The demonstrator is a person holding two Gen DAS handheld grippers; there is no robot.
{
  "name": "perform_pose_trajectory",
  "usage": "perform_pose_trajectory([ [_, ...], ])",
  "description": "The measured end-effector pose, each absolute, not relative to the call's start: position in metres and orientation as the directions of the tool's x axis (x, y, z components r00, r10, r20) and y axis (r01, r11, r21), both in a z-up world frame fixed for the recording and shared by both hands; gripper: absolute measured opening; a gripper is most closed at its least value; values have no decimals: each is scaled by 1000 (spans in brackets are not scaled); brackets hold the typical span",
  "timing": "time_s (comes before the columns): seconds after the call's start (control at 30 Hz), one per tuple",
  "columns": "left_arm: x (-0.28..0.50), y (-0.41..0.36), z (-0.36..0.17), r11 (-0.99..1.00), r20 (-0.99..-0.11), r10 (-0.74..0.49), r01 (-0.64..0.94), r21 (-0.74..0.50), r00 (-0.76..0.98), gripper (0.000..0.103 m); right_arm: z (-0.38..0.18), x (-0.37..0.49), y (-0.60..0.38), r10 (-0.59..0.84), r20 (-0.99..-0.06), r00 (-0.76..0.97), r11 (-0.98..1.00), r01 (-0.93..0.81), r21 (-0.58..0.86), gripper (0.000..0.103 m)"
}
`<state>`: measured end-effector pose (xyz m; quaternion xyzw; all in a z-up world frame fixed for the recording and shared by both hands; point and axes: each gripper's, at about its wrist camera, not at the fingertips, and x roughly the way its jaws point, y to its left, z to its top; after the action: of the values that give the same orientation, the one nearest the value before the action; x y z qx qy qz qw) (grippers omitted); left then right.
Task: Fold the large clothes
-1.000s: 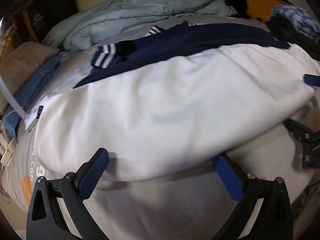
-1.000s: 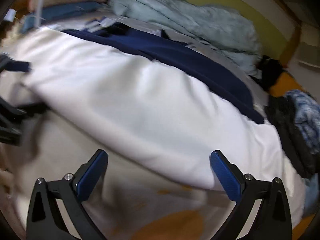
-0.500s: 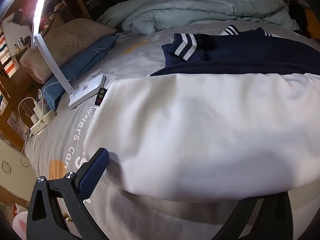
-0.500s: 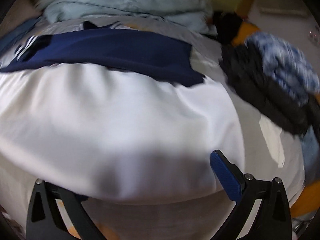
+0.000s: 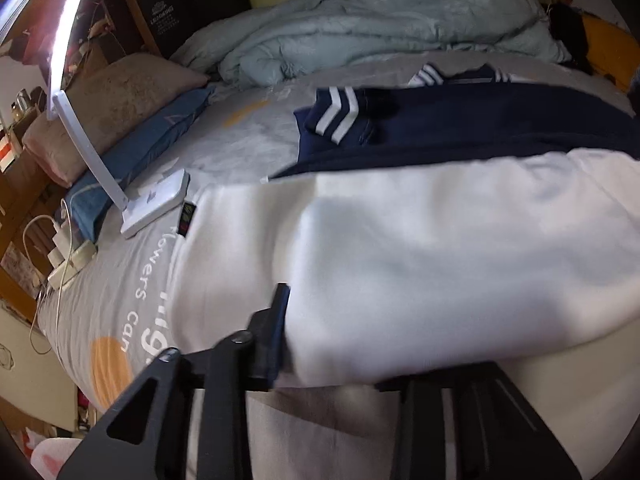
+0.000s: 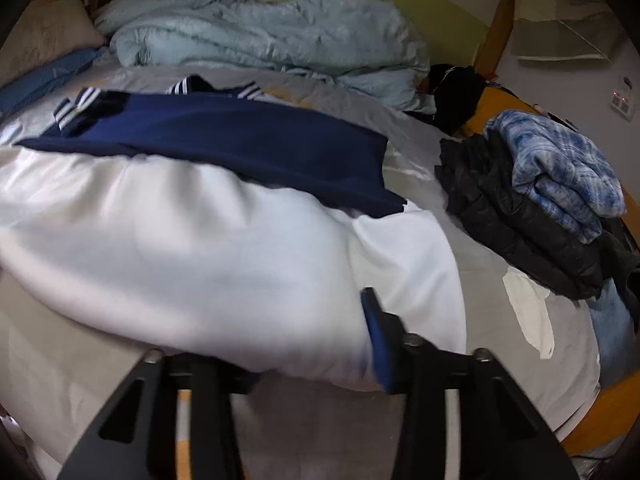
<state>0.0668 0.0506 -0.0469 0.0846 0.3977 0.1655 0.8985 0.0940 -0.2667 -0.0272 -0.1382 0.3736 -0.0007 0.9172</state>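
A large white garment (image 5: 420, 248) with a navy, white-striped part (image 5: 460, 120) lies across the grey bed sheet (image 5: 132, 280). My left gripper (image 5: 340, 360) is closing on its near folded edge. The left pad (image 5: 280, 328) presses the bunched white cloth and the other finger is hidden under it. In the right wrist view the same white garment (image 6: 200, 240) and its navy part (image 6: 240, 136) fill the middle. My right gripper (image 6: 308, 360) is closing on the near fold too. Its right pad (image 6: 376, 340) is against the cloth, while the left finger sits beneath it.
A white desk lamp (image 5: 156, 204), a charger with cable (image 5: 68, 252) and pillows (image 5: 120, 96) sit at the bed's left. A light blue duvet (image 6: 260, 28) is heaped at the back. Dark and blue folded clothes (image 6: 540, 184) are stacked at the right.
Both grippers went from wide open to narrowed onto the near fold of the white garment, which now bunches between the fingers. Both views have swung and tilted.
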Motion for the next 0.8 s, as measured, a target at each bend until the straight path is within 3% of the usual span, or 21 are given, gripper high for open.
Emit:
perform_pose_trajectory([
  [0.1,50,44,-28,935,-648,352,-218,280,676,25,-23,83,-261,-134,-629,766,937,-108,-331,23],
  [0.3,8,43,-6,955,-654,295,-190,229,697,25,3,39,-264,-159,-563,811,923,-80,-375,21],
  [0.4,-7,46,-2,959,-678,280,-172,223,680,25,11,15,-267,-122,-597,793,934,-111,-340,22],
  [0.5,-14,57,12,977,-718,206,-182,112,665,25,16,1,-269,-90,-605,791,932,-147,-332,23],
  [0.57,-11,61,23,981,-722,169,-186,56,671,25,21,1,-267,-103,-585,804,922,-144,-360,24],
  [0.8,57,61,50,983,-719,174,-162,86,673,25,53,57,-263,-93,-569,817,943,-112,-315,25],
])
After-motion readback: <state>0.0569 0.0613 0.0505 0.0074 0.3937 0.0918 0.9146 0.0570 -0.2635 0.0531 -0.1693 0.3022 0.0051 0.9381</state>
